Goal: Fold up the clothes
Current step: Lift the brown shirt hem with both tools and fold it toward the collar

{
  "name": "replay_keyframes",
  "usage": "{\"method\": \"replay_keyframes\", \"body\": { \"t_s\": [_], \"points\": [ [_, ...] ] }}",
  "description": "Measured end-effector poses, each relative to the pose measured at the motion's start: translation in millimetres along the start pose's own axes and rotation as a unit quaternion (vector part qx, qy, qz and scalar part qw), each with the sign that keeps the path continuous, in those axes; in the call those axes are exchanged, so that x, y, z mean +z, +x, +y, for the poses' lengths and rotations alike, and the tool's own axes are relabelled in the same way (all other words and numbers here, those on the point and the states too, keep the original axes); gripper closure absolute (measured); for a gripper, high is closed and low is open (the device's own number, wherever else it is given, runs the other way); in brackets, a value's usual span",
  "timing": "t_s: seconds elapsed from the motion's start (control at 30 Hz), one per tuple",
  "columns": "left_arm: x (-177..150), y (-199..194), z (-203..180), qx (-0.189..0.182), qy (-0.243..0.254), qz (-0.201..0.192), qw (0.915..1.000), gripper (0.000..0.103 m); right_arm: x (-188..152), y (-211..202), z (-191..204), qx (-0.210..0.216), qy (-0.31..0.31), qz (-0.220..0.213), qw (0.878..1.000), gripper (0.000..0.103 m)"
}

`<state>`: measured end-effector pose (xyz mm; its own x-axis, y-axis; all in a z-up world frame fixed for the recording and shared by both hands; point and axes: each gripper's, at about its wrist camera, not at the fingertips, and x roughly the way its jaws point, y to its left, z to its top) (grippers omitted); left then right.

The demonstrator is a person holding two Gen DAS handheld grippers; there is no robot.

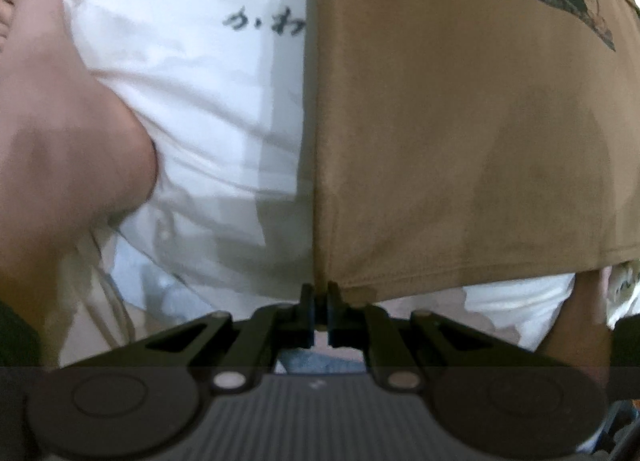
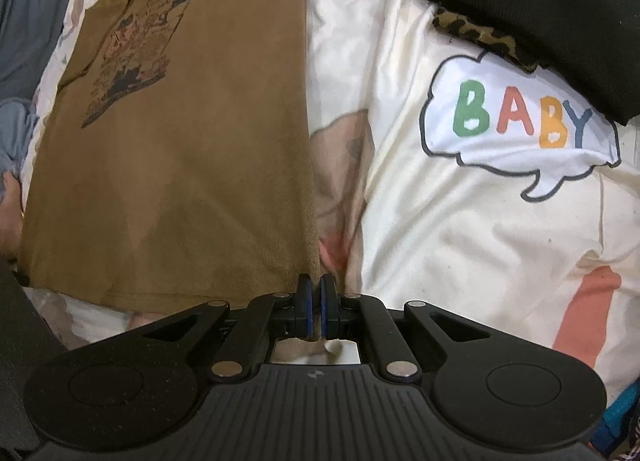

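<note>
Brown shirt [image 2: 180, 165] hem pinched by left gripper [image 1: 320, 293]; right gripper [image 2: 316, 289] apparently likewise.

Left tool [image 1: 320, 289] pinching brown shirt [image 1: 460, 141] hem corner.

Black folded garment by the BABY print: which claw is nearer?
Right. The right claw, pinching the brown shirt edge, has the black folded garment in view; the left claw pinches the shirt's opposite corner.

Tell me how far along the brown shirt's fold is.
Done: the brown shirt already has its sides tucked in, forming a narrow strip on the bedspread. In hand: the left gripper and right gripper each pinch a hem corner. Left: carry the hem toward the collar. Folded dark clothes sit aside.
</note>
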<state>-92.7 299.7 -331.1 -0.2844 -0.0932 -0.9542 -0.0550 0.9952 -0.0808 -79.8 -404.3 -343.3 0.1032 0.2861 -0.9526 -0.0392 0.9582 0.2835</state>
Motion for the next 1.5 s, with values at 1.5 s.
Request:
{"method": "replay_keyframes", "body": {
  "t_s": [1.5],
  "points": [
    [82,-120,-72,-0.091,-0.033,-0.195,0.9761,0.098,147,-96,34,0.049,-0.042,-0.107,0.992,0.103]
  ]
}}
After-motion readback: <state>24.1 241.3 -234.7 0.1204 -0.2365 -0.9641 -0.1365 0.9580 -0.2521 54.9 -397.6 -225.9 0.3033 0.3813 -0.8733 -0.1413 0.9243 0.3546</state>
